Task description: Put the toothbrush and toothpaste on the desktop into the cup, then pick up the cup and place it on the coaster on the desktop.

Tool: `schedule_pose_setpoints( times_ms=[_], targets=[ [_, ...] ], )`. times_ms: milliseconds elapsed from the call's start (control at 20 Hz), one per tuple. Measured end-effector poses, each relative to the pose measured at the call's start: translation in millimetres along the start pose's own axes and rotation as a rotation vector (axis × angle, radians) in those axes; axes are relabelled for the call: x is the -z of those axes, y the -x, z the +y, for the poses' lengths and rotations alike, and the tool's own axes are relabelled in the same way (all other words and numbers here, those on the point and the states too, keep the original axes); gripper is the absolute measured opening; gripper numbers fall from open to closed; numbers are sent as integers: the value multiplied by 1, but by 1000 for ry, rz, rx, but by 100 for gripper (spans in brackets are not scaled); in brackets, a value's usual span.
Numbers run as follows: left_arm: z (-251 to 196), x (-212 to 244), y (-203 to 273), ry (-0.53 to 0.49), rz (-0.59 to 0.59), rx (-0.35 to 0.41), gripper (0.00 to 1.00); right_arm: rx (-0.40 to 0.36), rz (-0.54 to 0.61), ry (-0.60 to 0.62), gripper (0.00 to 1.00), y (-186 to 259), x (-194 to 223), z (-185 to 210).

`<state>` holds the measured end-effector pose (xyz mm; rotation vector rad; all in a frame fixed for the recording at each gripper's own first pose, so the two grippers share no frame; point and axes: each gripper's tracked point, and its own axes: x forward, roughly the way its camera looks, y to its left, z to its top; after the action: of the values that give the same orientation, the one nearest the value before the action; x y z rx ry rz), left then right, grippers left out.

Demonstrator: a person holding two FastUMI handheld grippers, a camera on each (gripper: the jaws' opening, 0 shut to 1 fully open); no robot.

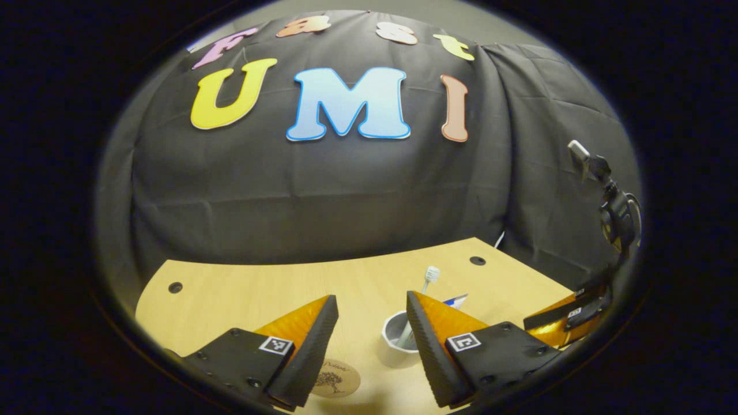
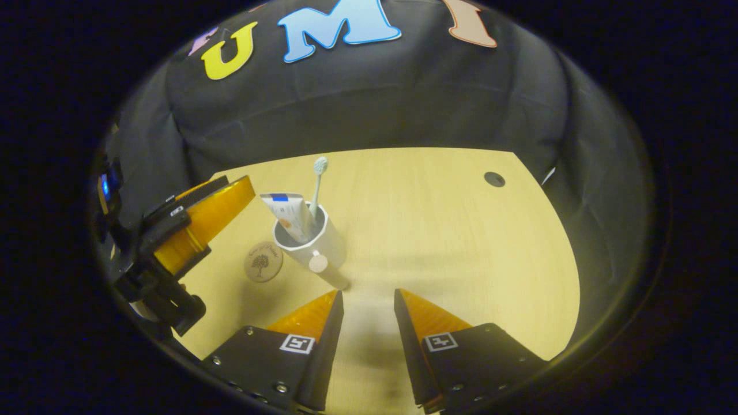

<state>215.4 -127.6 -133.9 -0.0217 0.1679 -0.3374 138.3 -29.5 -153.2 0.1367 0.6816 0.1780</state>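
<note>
cup [image 2: 314, 248] holds toothbrush [image 2: 317, 184] and toothpaste [image 2: 288, 214] beside coaster [image 2: 263, 261]; left gripper [image 1: 372, 323] and right gripper [image 2: 369, 311] gape empty.

Both views are dimly lit, the desktop [image 2: 438, 230] being brightest. Strong fisheye bending is seen at the edges. A soft shadow is cast beside the cup [image 2: 314, 245].

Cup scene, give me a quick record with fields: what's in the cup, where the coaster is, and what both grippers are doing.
cup: upright on the desktop, not on the coaster
contents: toothbrush and toothpaste
coaster: bare, beside the cup
left gripper: open, empty, near the cup
right gripper: open, empty, short of the cup
</note>
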Motion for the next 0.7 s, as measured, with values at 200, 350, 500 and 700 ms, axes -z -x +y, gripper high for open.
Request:
schedule_pose_setpoints(
  times_ms=[200, 350, 500, 700],
  targets=[
    [22, 7, 15, 18, 37, -45, 94, -25, 42, 108, 77, -8, -12, 11],
    [36, 20, 22, 28, 80, -70, 94, -49, 105, 225, 78, -15, -17, 21],
    [47, 33, 32, 60, 118, -97, 94, -72, 163, 317, 70, -29, -33, 29],
    [61, 50, 44, 71, 155, -133, 94, -81, 239, 434, 75, -48, -37, 34]
  ],
)
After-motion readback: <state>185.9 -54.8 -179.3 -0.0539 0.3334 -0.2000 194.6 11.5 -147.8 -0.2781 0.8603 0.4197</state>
